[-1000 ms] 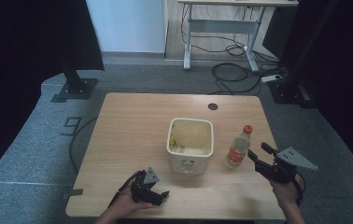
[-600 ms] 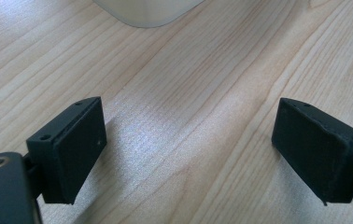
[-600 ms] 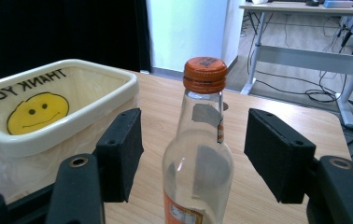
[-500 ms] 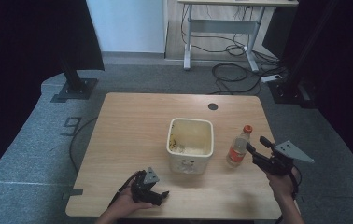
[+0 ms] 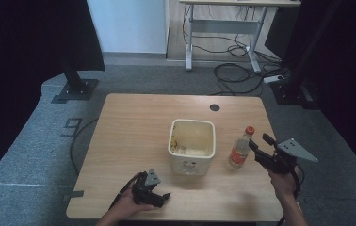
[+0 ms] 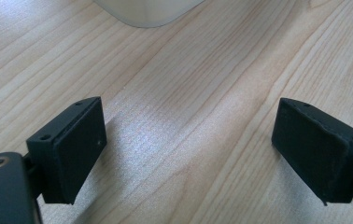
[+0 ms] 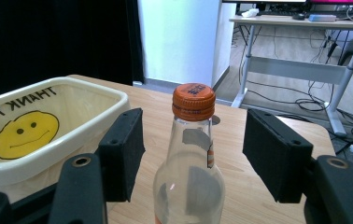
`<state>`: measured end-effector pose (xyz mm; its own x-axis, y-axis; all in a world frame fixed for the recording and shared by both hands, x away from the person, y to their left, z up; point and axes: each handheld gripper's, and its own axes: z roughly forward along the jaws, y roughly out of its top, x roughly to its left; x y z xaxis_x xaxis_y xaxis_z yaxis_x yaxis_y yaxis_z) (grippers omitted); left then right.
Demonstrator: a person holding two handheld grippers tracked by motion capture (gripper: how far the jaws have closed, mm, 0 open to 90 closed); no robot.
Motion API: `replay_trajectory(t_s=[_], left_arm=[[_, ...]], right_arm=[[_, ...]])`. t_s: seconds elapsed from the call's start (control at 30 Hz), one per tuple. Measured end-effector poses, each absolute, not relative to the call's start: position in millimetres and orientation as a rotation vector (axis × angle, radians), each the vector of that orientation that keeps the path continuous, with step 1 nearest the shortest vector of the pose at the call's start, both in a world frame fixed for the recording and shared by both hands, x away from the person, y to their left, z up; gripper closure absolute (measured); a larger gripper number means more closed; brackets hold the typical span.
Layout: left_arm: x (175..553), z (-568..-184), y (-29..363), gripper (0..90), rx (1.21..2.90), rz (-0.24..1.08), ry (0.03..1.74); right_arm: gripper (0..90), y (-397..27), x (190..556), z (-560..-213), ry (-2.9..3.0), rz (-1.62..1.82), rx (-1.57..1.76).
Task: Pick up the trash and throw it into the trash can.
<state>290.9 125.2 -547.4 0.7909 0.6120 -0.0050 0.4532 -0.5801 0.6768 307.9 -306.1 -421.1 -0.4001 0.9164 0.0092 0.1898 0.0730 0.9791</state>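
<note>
- The wooden table (image 5: pixel 133 141) carries a cream plastic bin (image 5: pixel 191 143) near its middle and a clear bottle (image 5: pixel 240 148) with an orange cap (image 7: pixel 194 102) standing upright just to the bin's right.
- In the right gripper view the bin's inner wall bears a yellow smiley face (image 7: pixel 24 132) and the words "THANK YOU"; the high view shows some pale scraps on its floor.
- The right tongs (image 5: pixel 257 147) are released, jaws spread wide. They are held above the table's right edge and aimed at the bottle.
- In the right gripper view the bottle's neck stands between the two black jaws with a gap on either side; neither jaw touches the glass.
- The left tongs (image 5: pixel 159 196) lie low at the table's near edge, in the person's left hand (image 5: pixel 128 207), in front of the bin and apart from it.
- The left tongs are released as well: in the left gripper view the jaws stand far apart over bare wood grain, with the bin's rounded base at the top edge.
- A dark round cable hole (image 5: pixel 214 107) sits in the table's far side.
</note>
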Motion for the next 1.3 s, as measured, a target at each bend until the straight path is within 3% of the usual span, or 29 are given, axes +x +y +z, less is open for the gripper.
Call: replay_trajectory(t_s=[0.93, 1.17, 1.3], left_arm=[[291, -547, 125, 10.1, 2.289, 0.301, 0.786], [290, -547, 125, 10.2, 2.289, 0.301, 0.786], [290, -547, 125, 10.1, 2.289, 0.300, 0.786]], right_arm=[[38.6, -293, 333, -439, 1.754, 1.353, 1.147], [49.1, -290, 338, -442, 1.737, 1.335, 1.155], [50.7, -295, 339, -442, 1.714, 1.359, 1.179]])
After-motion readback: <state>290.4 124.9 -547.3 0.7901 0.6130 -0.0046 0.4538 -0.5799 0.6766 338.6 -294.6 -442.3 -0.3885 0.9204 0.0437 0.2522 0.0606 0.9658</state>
